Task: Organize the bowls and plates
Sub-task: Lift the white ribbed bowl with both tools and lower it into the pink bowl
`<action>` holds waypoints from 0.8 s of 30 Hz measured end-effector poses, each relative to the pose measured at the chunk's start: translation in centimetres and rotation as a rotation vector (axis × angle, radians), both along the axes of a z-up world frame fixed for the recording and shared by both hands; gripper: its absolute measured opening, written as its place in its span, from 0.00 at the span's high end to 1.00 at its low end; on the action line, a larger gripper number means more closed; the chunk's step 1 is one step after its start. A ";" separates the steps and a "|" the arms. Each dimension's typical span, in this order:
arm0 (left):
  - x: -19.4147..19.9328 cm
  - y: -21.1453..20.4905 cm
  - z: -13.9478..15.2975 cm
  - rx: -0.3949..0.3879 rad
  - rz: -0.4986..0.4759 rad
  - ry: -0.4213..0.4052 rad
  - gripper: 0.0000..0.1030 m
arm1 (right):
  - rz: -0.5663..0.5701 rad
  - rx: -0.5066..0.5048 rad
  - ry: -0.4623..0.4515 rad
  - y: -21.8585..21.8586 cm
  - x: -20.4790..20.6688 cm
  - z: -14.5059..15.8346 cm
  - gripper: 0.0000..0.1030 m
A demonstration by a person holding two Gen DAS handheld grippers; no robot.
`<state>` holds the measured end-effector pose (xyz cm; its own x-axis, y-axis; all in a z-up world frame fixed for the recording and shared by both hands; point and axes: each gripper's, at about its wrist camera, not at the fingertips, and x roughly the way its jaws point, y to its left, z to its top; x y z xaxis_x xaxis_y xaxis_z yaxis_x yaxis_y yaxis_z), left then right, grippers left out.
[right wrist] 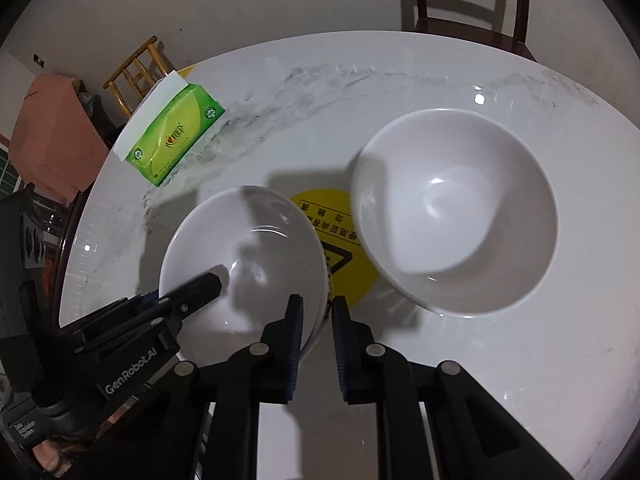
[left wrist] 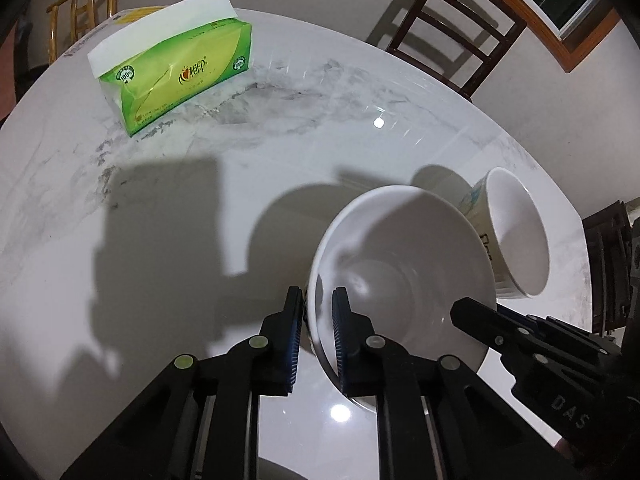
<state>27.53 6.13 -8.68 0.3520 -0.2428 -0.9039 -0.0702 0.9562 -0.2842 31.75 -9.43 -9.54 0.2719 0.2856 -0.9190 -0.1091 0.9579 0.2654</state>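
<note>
A shallow white bowl [left wrist: 400, 268] is held between both grippers above the marble table [left wrist: 160, 240]. My left gripper [left wrist: 318, 312] is shut on its left rim. My right gripper [right wrist: 318, 312] is shut on the same bowl's [right wrist: 244, 256] right rim; its fingers also show in the left wrist view [left wrist: 476, 316]. A deeper white bowl with a printed outside [left wrist: 516, 236] stands on the table to the right; it also shows in the right wrist view [right wrist: 456, 212]. A yellow round sticker [right wrist: 340, 240] lies between the two bowls.
A green tissue pack [left wrist: 176, 76] lies at the far left of the table [right wrist: 520, 360]. A dark wooden chair [left wrist: 452, 28] stands behind the table, a light bamboo chair [left wrist: 80, 12] at the far left. The table's right edge is close to the deep bowl.
</note>
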 end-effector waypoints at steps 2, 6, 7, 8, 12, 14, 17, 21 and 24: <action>-0.3 -0.4 0.1 0.005 -0.013 0.002 0.88 | -0.004 0.000 0.001 -0.3 -0.2 0.1 0.86; -0.9 -1.4 0.7 -0.006 -0.030 0.001 0.88 | -0.019 -0.008 -0.021 -1.1 -1.0 1.2 0.86; -1.1 -1.8 1.0 -0.008 -0.039 -0.002 0.88 | -0.023 -0.009 -0.026 -1.4 -1.2 1.6 0.86; -1.3 -2.0 1.2 -0.010 -0.044 -0.002 0.88 | -0.026 -0.009 -0.030 -1.8 -1.5 2.0 0.86; -2.1 -3.3 2.8 -0.006 -0.076 -0.022 0.88 | -0.035 -0.012 -0.046 -3.0 -2.8 3.4 0.86; -2.6 -4.1 3.8 0.008 -0.096 -0.041 0.88 | -0.045 -0.011 -0.056 -3.6 -3.6 4.1 0.86; -3.5 -4.9 5.0 0.016 -0.111 -0.056 0.88 | -0.058 -0.008 -0.066 -4.4 -4.8 5.1 0.86; -4.9 -6.2 6.5 0.015 -0.137 -0.077 0.87 | -0.085 0.001 -0.082 -5.8 -6.3 6.4 0.86; -6.1 -7.2 7.5 0.007 -0.153 -0.086 0.87 | -0.100 0.001 -0.096 -6.7 -7.7 7.3 0.86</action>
